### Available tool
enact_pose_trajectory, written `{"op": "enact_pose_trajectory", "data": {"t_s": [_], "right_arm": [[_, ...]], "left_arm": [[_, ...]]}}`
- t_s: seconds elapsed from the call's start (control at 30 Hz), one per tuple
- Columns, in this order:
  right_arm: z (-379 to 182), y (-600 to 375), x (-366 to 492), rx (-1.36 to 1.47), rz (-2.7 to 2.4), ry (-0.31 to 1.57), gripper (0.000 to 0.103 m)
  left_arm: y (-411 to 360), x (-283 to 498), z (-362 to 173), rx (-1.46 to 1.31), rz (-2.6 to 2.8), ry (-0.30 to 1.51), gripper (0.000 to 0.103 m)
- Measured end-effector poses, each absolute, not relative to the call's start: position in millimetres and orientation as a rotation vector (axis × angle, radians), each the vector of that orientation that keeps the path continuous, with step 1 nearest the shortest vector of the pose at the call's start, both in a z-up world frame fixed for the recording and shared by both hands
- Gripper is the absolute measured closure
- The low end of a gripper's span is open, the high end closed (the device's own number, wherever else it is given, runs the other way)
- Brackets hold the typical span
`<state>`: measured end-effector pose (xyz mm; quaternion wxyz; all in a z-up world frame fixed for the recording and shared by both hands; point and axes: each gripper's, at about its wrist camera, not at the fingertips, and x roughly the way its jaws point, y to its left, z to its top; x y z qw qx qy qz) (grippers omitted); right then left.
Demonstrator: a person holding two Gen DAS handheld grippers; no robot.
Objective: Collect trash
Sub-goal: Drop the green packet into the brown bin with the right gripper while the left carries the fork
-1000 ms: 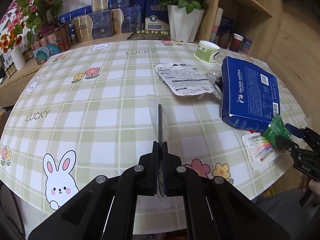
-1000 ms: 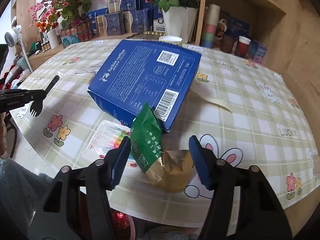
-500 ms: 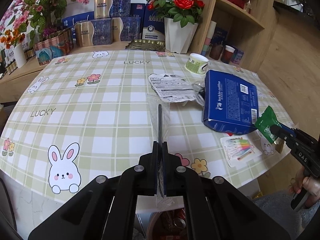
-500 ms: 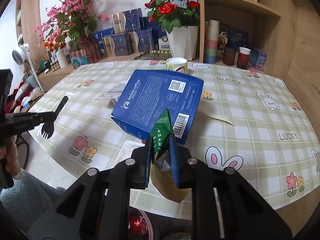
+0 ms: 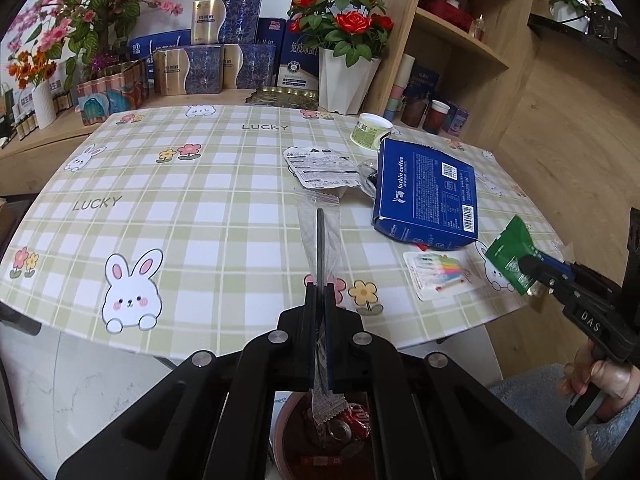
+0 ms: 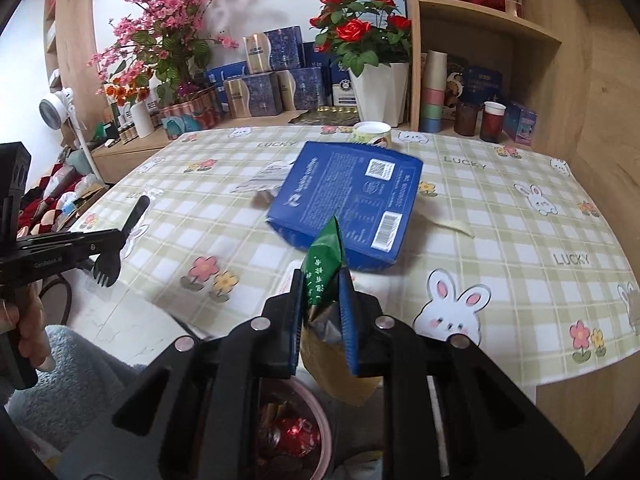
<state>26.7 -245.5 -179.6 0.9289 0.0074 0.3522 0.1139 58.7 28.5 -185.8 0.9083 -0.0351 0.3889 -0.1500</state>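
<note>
My left gripper (image 5: 319, 292) is shut on a black plastic fork in a clear wrapper (image 5: 320, 236), held edge-on above the table's near edge. In the right wrist view that fork (image 6: 108, 268) hangs from the left gripper (image 6: 116, 236) at the far left. The right gripper (image 6: 322, 280) is shut on a green and gold packet (image 6: 322, 268), lifted off the table. From the left wrist view the same packet (image 5: 510, 248) shows in the right gripper (image 5: 530, 266). A bin (image 5: 282, 428) with cans and wrappers stands on the floor below both grippers, its pink rim (image 6: 326, 436) partly hidden by the fingers.
On the checked tablecloth (image 5: 200, 208) lie a blue coffee box (image 5: 424, 192), a white printed pouch (image 5: 320, 168), a pack of coloured sticks (image 5: 440, 274) and a paper cup (image 5: 370, 132). Flower pots, boxes and shelves line the back.
The right gripper closed on the green packet and lifted it off the table. Both grippers drew back and up toward the near edge, and the bin below came into view.
</note>
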Motion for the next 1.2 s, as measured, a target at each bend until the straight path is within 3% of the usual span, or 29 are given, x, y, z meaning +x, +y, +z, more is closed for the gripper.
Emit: {"op": "enact_pose_trajectory", "data": {"t_s": [0.53, 1.0, 1.13, 1.2], "right_arm": [[-217.1, -206.7, -19.4, -0.018, 0.33, 0.819, 0.083], [-311.3, -176.1, -12.1, -0.043, 0.362, 1.118, 0.082], [-317.3, -172.0, -13.7, -0.063, 0.342, 1.142, 0.076], [-313.8, -171.9, -15.4, -0.062, 0.348, 1.124, 0.067]], "left_arm": [[38.8, 8.4, -187.9, -0.1, -0.324, 0.794, 0.099], [46.9, -8.4, -196.9, -0.125, -0.33, 0.804, 0.099], [48.0, -10.1, -201.4, -0.129, -0.329, 0.813, 0.099], [49.2, -9.8, -203.2, -0.133, -0.329, 0.817, 0.099]]}}
